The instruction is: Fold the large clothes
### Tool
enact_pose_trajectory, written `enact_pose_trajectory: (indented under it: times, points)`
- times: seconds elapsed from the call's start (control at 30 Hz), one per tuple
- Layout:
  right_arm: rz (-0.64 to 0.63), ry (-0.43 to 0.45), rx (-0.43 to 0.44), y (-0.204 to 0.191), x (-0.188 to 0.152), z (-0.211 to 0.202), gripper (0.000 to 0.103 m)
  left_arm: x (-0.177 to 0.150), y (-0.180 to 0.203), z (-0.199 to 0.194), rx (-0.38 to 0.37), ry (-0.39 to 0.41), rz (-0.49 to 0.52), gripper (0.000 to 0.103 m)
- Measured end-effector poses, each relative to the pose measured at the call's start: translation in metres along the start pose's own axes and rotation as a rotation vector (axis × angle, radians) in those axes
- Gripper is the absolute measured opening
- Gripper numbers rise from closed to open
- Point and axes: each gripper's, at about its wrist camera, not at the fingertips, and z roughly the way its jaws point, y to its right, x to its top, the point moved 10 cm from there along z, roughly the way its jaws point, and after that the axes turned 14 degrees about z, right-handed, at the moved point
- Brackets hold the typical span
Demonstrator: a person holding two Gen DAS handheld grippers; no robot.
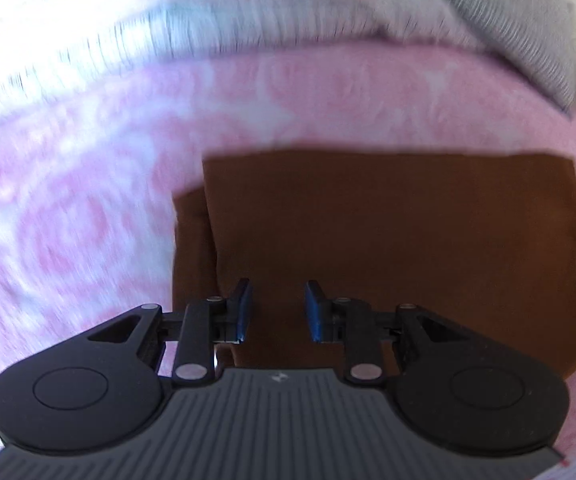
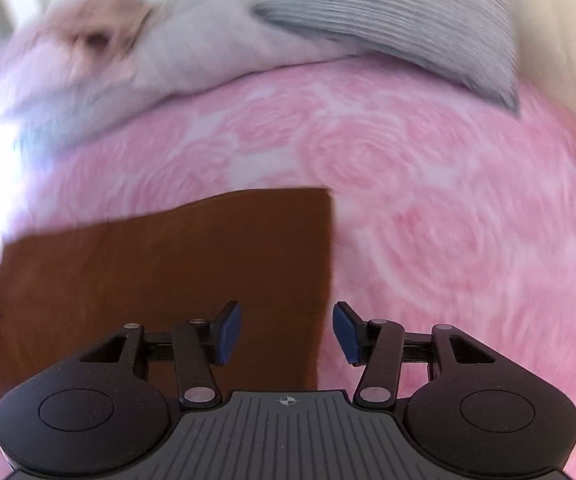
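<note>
We see a brown garment [image 1: 387,240] lying folded flat on a pink rose-patterned bed [image 2: 427,220]. Both left tongs [image 1: 278,312] and right tongs [image 2: 286,332] hang released above it, gripping nothing. We should pinch matching edges evenly. Only the left view shows a lower layer peeking out; the right shows its right edge.

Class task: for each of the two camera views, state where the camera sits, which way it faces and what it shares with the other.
Left wrist: behind the left gripper, angled down at the brown folded garment.
Right wrist: behind the right gripper, angled down over the garment's right edge.
Both share: garment, pink rose-patterned bedspread, striped grey pillow.
</note>
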Motion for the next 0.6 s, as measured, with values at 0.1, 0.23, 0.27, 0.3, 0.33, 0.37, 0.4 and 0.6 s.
enact_pose_trajectory:
  times: [0.1, 0.23, 0.27, 0.3, 0.33, 0.37, 0.4, 0.6]
  points:
    - [0.192, -0.034, 0.077, 0.029, -0.008, 0.003, 0.048, 0.004, 0.0, 0.003, 0.005, 0.019, -0.006, 0.024]
    - [0.346, -0.061, 0.209, 0.045, -0.015, 0.013, 0.048, 0.006, -0.006, -0.006, -0.022, 0.026, -0.102, 0.024]
    - [0.375, -0.061, 0.245, 0.045, -0.015, 0.017, 0.048, 0.005, -0.009, -0.01, -0.029, 0.034, -0.13, 0.024]
    - [0.399, -0.061, 0.276, 0.045, -0.015, 0.021, 0.048, 0.002, -0.013, -0.015, -0.031, 0.04, -0.161, 0.024]
    - [0.418, -0.061, 0.303, 0.045, -0.015, 0.025, 0.048, 0.0, -0.019, -0.021, -0.034, 0.044, -0.196, 0.024]
    - [0.43, -0.062, 0.333, 0.043, -0.014, 0.028, 0.048, -0.005, -0.024, -0.026, -0.036, 0.048, -0.233, 0.024]
    - [0.434, -0.066, 0.354, 0.042, -0.013, 0.032, 0.047, -0.01, -0.031, -0.031, -0.039, 0.052, -0.272, 0.023]
    - [0.504, -0.1, 0.437, 0.054, -0.013, 0.037, 0.029, -0.06, -0.067, -0.058, -0.02, 0.042, -0.519, 0.023]
